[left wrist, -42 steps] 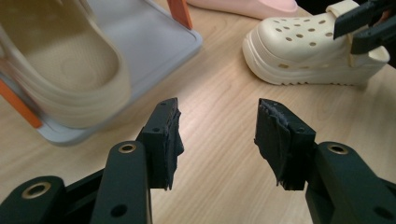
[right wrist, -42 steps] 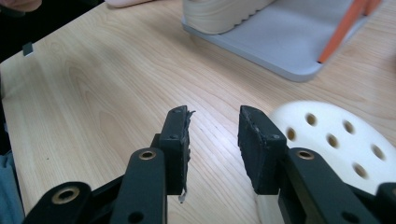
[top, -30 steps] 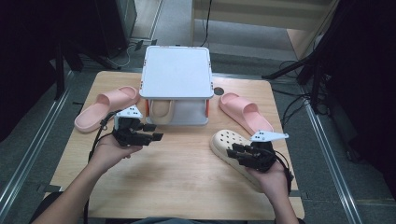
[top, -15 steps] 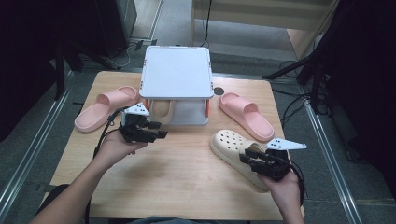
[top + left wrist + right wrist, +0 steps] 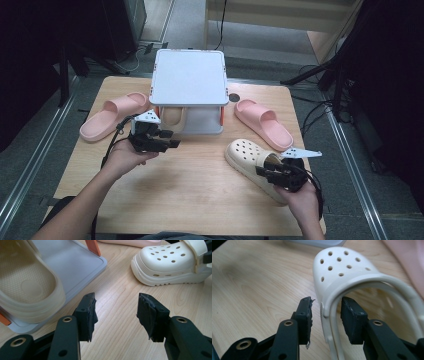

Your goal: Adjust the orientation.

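Right gripper (image 5: 325, 312) straddles the cream clog's (image 5: 250, 159) side wall, jaws just widening.

The clog lies on the wooden table (image 5: 200, 190), right of centre; the left gripper (image 5: 116, 312) hovers spread and empty before the white rack (image 5: 189, 80).

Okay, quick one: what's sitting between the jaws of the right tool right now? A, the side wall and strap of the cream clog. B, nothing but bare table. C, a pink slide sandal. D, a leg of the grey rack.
A: in the right gripper view, the right tool straddles the cream clog at its side wall and strap, the jaws not visibly pressing it.
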{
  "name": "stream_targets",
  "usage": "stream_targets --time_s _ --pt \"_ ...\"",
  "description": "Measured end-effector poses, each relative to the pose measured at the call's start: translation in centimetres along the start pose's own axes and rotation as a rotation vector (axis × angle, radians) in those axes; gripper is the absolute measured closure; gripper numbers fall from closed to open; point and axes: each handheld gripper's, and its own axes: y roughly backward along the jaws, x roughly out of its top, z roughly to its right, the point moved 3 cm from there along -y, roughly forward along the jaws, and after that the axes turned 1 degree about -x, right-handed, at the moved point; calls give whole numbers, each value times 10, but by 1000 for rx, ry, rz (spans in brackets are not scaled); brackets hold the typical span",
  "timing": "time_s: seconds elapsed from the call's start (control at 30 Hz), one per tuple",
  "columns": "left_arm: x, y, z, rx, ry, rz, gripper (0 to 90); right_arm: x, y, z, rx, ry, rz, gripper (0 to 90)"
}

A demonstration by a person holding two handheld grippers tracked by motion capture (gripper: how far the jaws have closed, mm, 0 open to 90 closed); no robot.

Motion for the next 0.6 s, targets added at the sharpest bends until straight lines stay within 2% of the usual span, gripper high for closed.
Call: stream_targets --time_s 0.1,0.17,0.3,0.43,0.6 --pt "1 3 0 3 -4 13 489 2 -12 0 26 4 -32 677" --pt "1 4 -1 6 4 20 489 3 -17 0 19 8 -50 755" --pt "0 6 -2 12 10 16 499 6 -17 3 14 -26 -52 772" --pt "0 8 -2 19 7 16 500 9 -15 2 -10 -15 -53 774" --pt "-3 12 1 30 9 26 500 18 -17 -9 15 1 -36 773"
